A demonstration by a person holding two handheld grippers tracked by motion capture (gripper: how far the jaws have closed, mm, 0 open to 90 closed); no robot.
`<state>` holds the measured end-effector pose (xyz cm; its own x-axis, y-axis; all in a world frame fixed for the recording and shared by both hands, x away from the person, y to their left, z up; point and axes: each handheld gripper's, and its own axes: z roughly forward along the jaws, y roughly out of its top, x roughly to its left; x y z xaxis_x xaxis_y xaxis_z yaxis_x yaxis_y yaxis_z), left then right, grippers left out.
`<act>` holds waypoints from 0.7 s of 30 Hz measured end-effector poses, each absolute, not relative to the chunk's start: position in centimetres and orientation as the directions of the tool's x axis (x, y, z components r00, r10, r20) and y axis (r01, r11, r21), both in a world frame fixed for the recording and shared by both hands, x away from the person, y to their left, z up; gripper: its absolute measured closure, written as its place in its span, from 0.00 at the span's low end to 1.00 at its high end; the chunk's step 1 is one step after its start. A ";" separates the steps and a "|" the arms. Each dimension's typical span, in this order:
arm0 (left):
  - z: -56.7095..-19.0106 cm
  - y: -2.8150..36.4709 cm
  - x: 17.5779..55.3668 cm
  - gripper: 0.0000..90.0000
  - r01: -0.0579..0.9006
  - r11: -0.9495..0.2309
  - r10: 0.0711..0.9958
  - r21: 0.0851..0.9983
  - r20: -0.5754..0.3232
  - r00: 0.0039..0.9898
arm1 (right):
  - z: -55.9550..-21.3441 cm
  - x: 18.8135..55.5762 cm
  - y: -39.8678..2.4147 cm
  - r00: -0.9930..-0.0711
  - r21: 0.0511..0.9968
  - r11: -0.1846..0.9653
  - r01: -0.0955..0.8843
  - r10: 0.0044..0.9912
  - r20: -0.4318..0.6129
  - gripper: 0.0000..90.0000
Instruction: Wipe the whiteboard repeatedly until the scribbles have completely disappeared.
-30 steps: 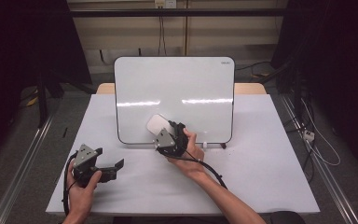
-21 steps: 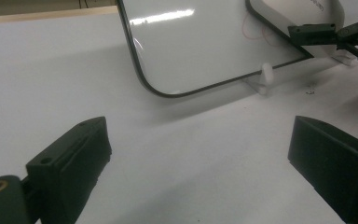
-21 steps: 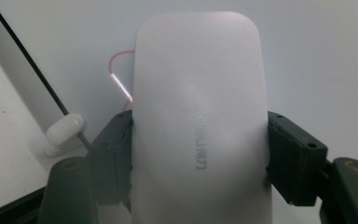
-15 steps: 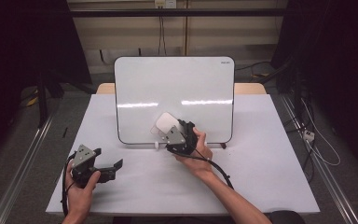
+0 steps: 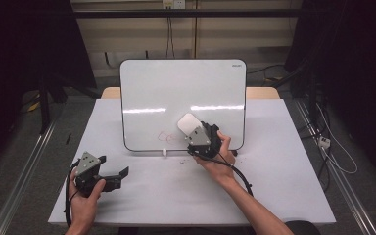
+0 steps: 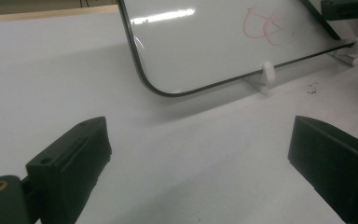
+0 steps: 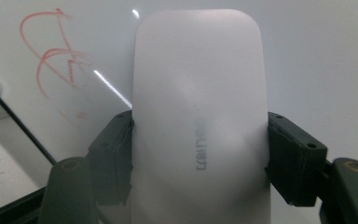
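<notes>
A white-faced whiteboard (image 5: 176,98) stands tilted on small white feet at the table's middle. Faint red scribbles (image 5: 165,137) mark its lower part, also seen as red scribbles (image 6: 263,25) and red marks (image 7: 51,60). My right gripper (image 5: 196,132) is shut on a white eraser (image 5: 188,125), pressed against the board just right of the marks; the eraser (image 7: 200,121) sits between both black jaws. My left gripper (image 5: 120,175) rests on the table at front left, open, with bare table between its jaws (image 6: 200,154).
The white table (image 5: 274,171) carries a white board foot (image 5: 163,152) and small dark specks (image 5: 183,160) in front of the board. A cable (image 5: 240,176) trails from the right gripper. Metal rails and cables lie on the floor on both sides.
My right gripper has carried the eraser rightward and slightly up along the board's lower part, uncovering the red marks. The left gripper has stayed in place.
</notes>
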<state>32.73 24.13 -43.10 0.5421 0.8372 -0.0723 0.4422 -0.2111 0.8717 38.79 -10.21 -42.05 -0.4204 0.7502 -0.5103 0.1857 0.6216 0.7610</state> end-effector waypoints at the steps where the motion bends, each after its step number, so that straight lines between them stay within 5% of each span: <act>1: -43.1 24.1 32.7 0.06 0.442 -0.209 0.836 0.872 -0.075 0.543 | -42.0 38.8 -10.2 -0.419 0.764 0.618 0.189 0.754 -0.506 0.35; 21: -43.2 23.5 32.9 0.06 0.442 -0.219 0.830 0.870 -0.072 0.553 | -41.4 39.5 -9.5 -0.396 0.784 0.594 0.180 0.774 -0.495 0.35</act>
<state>32.93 23.52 -43.20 0.5528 0.8302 -0.0719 0.4419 -0.2190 0.8700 39.54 -9.47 -41.40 -0.3961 0.7735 -0.4947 0.1803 0.5938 0.7842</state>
